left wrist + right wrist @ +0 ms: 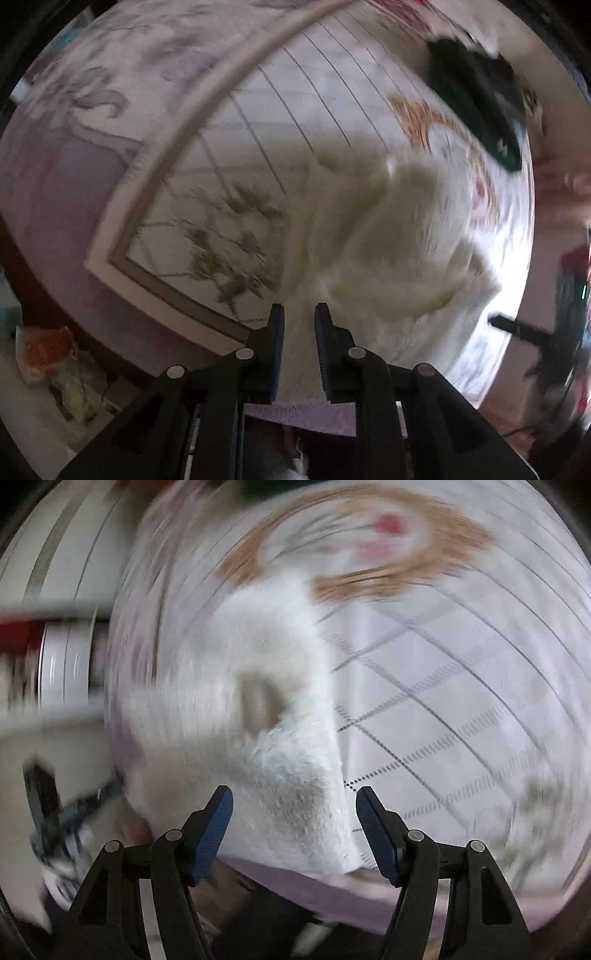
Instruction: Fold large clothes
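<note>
The white fleece is seen mid-frame on the bed, with left gripper narrowly parted and right gripper spread, both empty.

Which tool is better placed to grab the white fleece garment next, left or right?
Right, probably. The right tool is wide open with the white fleece garment and its edge lying just ahead between the fingers. The left tool is only narrowly open, and the garment lies further ahead, off to its right.
</note>
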A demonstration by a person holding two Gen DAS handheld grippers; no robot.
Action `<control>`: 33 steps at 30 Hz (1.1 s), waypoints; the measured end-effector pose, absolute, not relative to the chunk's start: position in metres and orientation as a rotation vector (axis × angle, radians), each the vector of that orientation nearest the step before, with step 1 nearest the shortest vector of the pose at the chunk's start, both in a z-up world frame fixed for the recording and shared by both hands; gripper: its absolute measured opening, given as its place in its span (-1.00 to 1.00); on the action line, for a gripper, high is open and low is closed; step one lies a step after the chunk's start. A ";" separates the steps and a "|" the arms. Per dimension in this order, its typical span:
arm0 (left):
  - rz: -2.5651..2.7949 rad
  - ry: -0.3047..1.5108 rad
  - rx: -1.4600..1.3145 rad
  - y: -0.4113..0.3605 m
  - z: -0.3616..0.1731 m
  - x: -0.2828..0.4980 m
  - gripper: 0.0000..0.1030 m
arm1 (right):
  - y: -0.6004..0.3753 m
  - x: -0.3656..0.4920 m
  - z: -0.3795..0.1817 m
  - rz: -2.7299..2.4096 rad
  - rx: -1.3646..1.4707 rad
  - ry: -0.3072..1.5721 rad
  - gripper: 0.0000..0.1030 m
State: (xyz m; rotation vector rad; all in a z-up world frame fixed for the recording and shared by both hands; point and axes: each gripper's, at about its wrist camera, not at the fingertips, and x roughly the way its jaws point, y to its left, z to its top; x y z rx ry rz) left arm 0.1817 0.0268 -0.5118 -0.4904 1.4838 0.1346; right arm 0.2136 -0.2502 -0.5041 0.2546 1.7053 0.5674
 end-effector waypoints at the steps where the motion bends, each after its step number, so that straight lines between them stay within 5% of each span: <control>1: 0.134 1.481 -0.477 0.023 -0.517 0.182 -0.71 | -0.239 0.216 -0.511 0.605 0.173 1.712 0.38; 7: 0.211 1.440 -0.543 0.034 -0.510 0.179 -0.71 | -0.244 0.268 -0.492 0.633 0.323 1.617 0.38; 11: 0.256 1.432 -0.576 0.045 -0.503 0.159 -0.66 | -0.235 0.308 -0.510 0.613 0.237 1.589 0.69; 12: 0.262 1.441 -0.573 0.046 -0.505 0.157 -0.52 | -0.226 0.320 -0.527 0.615 0.203 1.602 0.69; 14: 0.266 1.447 -0.580 0.048 -0.511 0.156 0.40 | -0.210 0.333 -0.560 0.663 0.203 1.671 0.69; 15: 0.273 1.435 -0.597 0.051 -0.512 0.157 0.42 | -0.201 0.335 -0.579 0.700 0.216 1.721 0.69; 16: 0.281 1.423 -0.609 0.053 -0.510 0.157 0.42 | -0.193 0.333 -0.589 0.716 0.200 1.741 0.62; 19: 0.358 1.382 -0.599 0.059 -0.505 0.163 0.42 | -0.204 0.327 -0.588 0.627 0.334 1.692 -0.45; 22: 0.390 1.336 -0.602 0.059 -0.496 0.169 0.42 | -0.277 0.302 -0.582 0.373 0.736 1.610 -0.83; 26: 0.373 1.317 -0.626 0.051 -0.484 0.174 0.42 | -0.372 0.218 -0.589 0.046 1.167 1.486 -0.86; 33: 0.292 1.410 -0.521 0.010 -0.482 0.172 0.42 | -0.386 0.094 -0.581 0.091 1.056 1.796 -0.82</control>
